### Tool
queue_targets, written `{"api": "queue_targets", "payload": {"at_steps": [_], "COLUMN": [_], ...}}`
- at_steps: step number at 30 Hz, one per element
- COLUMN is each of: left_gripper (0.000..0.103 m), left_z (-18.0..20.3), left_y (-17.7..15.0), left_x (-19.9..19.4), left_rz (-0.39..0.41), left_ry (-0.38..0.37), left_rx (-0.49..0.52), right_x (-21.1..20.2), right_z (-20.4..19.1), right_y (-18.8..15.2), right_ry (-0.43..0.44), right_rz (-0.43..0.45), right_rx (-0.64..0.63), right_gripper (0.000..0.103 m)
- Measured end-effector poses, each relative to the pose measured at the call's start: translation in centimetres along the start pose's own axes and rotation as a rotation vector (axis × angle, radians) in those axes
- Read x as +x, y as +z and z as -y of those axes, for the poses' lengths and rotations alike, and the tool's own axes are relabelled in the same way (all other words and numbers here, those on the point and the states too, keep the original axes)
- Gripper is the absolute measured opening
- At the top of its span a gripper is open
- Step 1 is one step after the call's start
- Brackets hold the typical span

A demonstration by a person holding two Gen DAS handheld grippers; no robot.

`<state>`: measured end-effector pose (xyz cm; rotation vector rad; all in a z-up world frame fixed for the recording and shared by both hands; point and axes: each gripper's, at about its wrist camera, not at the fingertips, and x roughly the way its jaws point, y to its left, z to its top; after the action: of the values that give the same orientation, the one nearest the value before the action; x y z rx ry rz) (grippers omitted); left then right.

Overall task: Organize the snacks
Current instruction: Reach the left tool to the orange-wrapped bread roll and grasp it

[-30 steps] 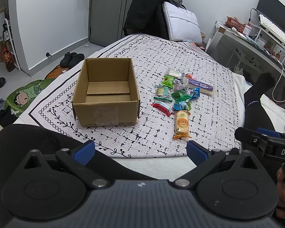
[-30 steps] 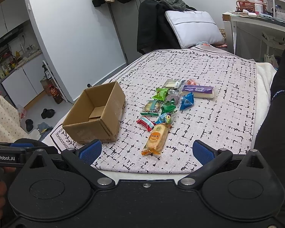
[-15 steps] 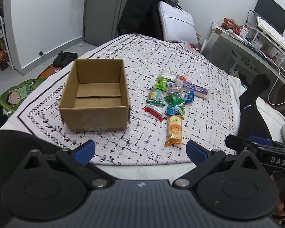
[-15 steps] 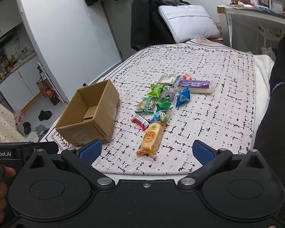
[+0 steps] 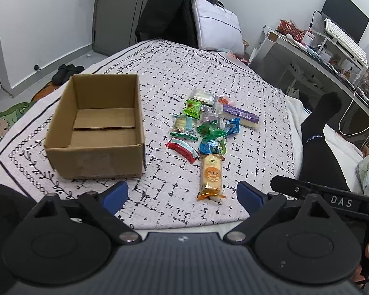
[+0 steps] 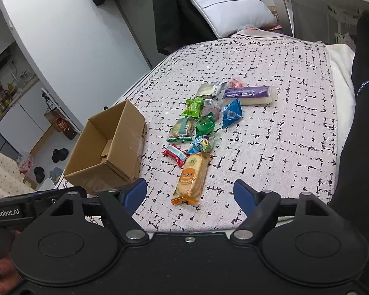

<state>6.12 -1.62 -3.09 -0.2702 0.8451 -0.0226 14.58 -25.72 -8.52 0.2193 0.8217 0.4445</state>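
An open, empty cardboard box (image 5: pixel 96 127) (image 6: pixel 108 147) stands on the patterned bed cover. Right of it lies a pile of several wrapped snacks. Nearest me is an orange cake packet (image 5: pixel 211 174) (image 6: pixel 191 178), then a red bar (image 5: pixel 182 149) (image 6: pixel 174 154), a blue triangular packet (image 6: pixel 231 115), green packets (image 5: pixel 192 108) and a purple bar (image 5: pixel 241 117) (image 6: pixel 246 93). My left gripper (image 5: pixel 182 195) is open at the bed's near edge, just short of the box and cake. My right gripper (image 6: pixel 190 194) is open too, with the cake packet's near end between its blue fingertips' line.
The bed cover (image 5: pixel 246 157) ends just before both grippers. A person's black-clad leg (image 5: pixel 315 137) (image 6: pixel 361 113) lies along the right side. A pillow (image 5: pixel 216 27) and dark jacket sit at the far end, a desk (image 5: pixel 312 59) at right, shoes on the floor at left.
Both grippers have moved forward toward the bed, so box and snacks appear larger and closer. Both stay open and nothing has been picked up.
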Motion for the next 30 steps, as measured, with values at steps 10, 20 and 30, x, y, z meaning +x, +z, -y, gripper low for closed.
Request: {"api": "queue_targets", "payload": {"at_steps": [10, 20, 30], "left_gripper": [0.082, 0.069, 0.064], "left_z": [0.3, 0.8, 1.4], "left_y": [0.7, 1.3, 1.6], "left_x": [3.2, 7.0, 10.9], "left_rz": [-0.04, -0.107, -0.173], "left_ry": [-0.037, -0.072, -0.093], "left_rx": [-0.031, -0.059, -0.096], "right_x": [2.6, 5.1, 7.5], "right_z": [0.6, 1.7, 3.2], "right_y": [1.6, 2.6, 3.5], "right_ry": [0.012, 0.017, 0.033], "right_rz": [-0.033, -0.073, -0.117], "right_rx": [0.027, 0.055, 0.087], "right_gripper": [0.066, 0.061, 0.057]}}
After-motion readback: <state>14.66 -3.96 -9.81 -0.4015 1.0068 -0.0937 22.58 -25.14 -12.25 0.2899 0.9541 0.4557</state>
